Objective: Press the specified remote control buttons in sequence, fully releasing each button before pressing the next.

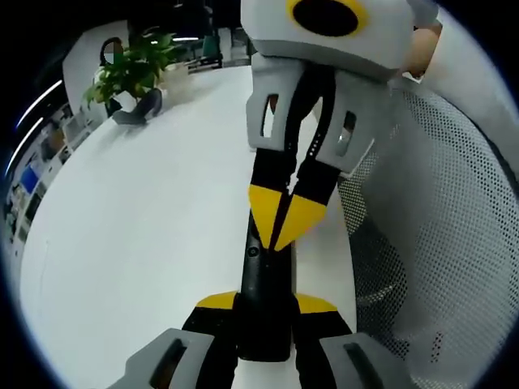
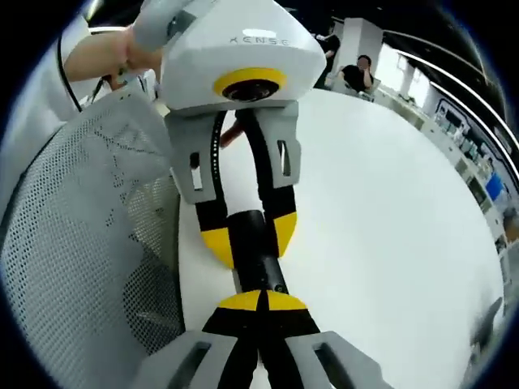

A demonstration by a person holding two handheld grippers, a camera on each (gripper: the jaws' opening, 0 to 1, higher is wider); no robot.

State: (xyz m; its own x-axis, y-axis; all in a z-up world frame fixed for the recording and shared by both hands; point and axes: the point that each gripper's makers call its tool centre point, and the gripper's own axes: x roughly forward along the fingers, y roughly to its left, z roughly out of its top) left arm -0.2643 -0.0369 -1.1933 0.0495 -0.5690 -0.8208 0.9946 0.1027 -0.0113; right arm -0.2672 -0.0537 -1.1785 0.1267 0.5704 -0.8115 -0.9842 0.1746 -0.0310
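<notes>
Nearest the left gripper view's camera, at six o'clock, the left gripper (image 1: 263,312) has its jaws clamped on the lower end of a slim black remote (image 1: 263,284), holding it lengthwise above the white surface (image 1: 154,243). Just beyond, toward twelve o'clock, the right gripper (image 1: 285,223) comes in from the opposite side with its yellow-tipped jaws drawn together to a point, and that point rests on the remote's face close to a small round button (image 1: 253,252). The right gripper view gives the same meeting from the other end: the closed jaw tips sit on the remote (image 2: 258,247) at six o'clock, while the other gripper's jaws hug its sides higher up. A mesh chair back (image 1: 438,243) stands beside the surface at three o'clock, and a potted plant (image 1: 134,73) sits far off at ten o'clock.

I judge a press is in hand. The risk is that the pinched tips slide off the small button onto a neighbour, or that downward force pivots the remote in the grip, since it is held by one end only.
</notes>
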